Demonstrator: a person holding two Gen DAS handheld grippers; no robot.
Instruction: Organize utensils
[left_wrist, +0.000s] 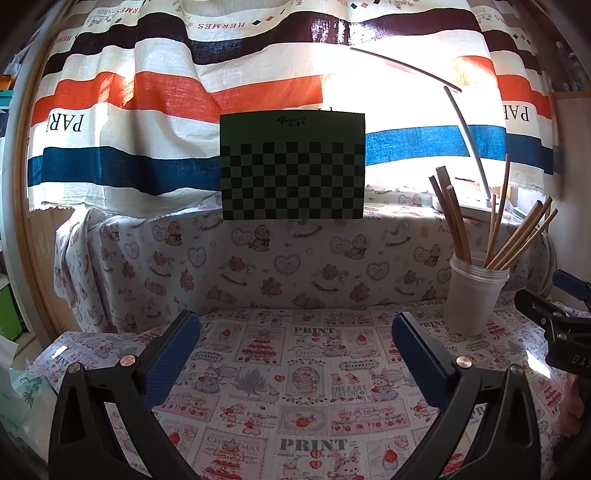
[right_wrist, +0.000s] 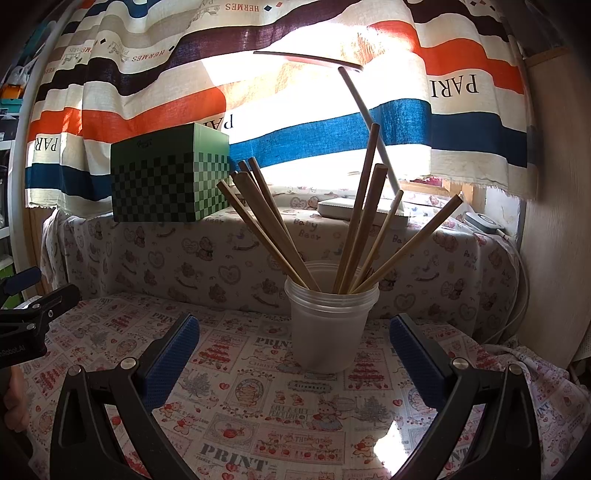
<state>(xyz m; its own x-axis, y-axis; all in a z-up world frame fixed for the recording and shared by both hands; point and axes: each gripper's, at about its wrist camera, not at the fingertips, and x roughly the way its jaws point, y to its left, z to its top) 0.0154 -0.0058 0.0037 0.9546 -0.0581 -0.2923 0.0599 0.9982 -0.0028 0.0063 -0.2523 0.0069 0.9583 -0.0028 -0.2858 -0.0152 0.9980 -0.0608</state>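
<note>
A translucent plastic cup (right_wrist: 327, 328) stands on the patterned tablecloth and holds several wooden chopsticks (right_wrist: 354, 221) fanned out upright. My right gripper (right_wrist: 294, 332) is open, its blue pads either side of the cup and a little short of it, with nothing held. In the left wrist view the same cup (left_wrist: 476, 299) with its chopsticks (left_wrist: 456, 225) sits at the right. My left gripper (left_wrist: 295, 332) is open over bare cloth, left of the cup. The right gripper's body (left_wrist: 554, 317) shows at that view's right edge.
A green checkered box (left_wrist: 293, 166) stands on a cloth-covered ledge (left_wrist: 258, 254) behind the table. A white desk lamp (right_wrist: 365, 212) arches over the ledge beside it. A striped curtain (left_wrist: 147, 110) hangs behind. A white cable (right_wrist: 517, 314) trails at the far right by a wooden wall.
</note>
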